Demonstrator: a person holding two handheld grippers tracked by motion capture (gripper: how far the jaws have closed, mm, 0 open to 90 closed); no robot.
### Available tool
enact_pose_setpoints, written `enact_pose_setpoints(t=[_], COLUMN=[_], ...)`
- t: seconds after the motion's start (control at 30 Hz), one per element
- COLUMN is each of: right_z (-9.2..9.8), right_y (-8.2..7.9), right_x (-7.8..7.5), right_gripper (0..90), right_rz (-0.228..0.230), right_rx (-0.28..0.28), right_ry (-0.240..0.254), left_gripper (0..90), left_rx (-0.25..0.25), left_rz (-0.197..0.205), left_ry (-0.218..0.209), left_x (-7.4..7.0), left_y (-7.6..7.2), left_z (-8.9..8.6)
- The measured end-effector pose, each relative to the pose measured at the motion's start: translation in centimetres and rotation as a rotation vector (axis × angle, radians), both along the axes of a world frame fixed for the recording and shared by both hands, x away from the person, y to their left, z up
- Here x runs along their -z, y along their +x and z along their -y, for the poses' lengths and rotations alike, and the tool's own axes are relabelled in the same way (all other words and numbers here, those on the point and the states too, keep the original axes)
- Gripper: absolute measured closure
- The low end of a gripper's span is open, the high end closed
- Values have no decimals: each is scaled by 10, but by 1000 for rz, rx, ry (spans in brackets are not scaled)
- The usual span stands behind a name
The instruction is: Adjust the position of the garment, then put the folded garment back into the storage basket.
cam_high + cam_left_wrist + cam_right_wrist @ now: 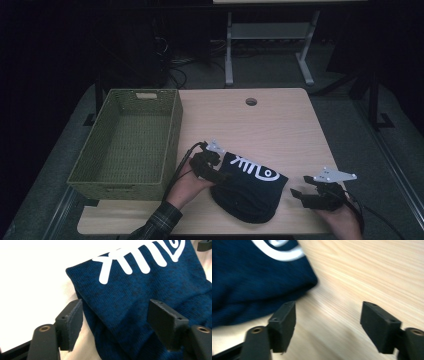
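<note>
Dark blue knit garment [250, 187], folded with a white print, lies on the counter [280, 125] just right of the green woven basket [127, 142]. Its long axis runs from near-left to far-right; the printed end points away from the basket. Left gripper [115, 320] and right gripper [328, 325] stand with jaws apart, holding nothing. Judged step: fold released; next, regrasp and lift it toward the basket.

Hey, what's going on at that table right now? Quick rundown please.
Left gripper open, jaws astride the folded dark blue garment, not pressing. Right gripper open over bare table, beside the garment. Green woven basket stands empty at left. Nothing in the way.
</note>
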State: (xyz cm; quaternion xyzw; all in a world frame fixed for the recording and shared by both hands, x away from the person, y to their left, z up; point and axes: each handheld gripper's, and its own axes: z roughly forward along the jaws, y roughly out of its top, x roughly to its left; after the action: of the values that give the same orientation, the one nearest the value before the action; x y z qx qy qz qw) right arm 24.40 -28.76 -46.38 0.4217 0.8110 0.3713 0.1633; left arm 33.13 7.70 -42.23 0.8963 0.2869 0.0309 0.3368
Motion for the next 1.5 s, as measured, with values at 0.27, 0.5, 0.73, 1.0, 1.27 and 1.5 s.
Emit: enact_pose_setpoints(t=[0.27, 0.5, 0.73, 1.0, 1.27, 1.5], right_z=[7, 8, 8, 7, 7, 7], right_y=[12, 13, 13, 14, 14, 14], right_x=[15, 18, 18, 19, 19, 19], right_gripper=[141, 132, 129, 126, 122, 117], right_rz=[-33, -14, -11, -11, -12, -13], right_rx=[75, 88, 86, 86, 86, 87], right_ry=[-47, -35, -33, -33, -33, -32], left_gripper=[242, 216, 229, 384, 488, 627], left_rx=[-1, 10, 12, 50, 67, 77], left_rz=[-35, -66, -83, -95, -120, -149], left_ry=[16, 41, 28, 12, 11, -4], left_x=[16, 30, 34, 33, 32, 31], left_y=[12, 16, 17, 14, 15, 17], left_z=[3, 6, 6, 7, 9, 9])
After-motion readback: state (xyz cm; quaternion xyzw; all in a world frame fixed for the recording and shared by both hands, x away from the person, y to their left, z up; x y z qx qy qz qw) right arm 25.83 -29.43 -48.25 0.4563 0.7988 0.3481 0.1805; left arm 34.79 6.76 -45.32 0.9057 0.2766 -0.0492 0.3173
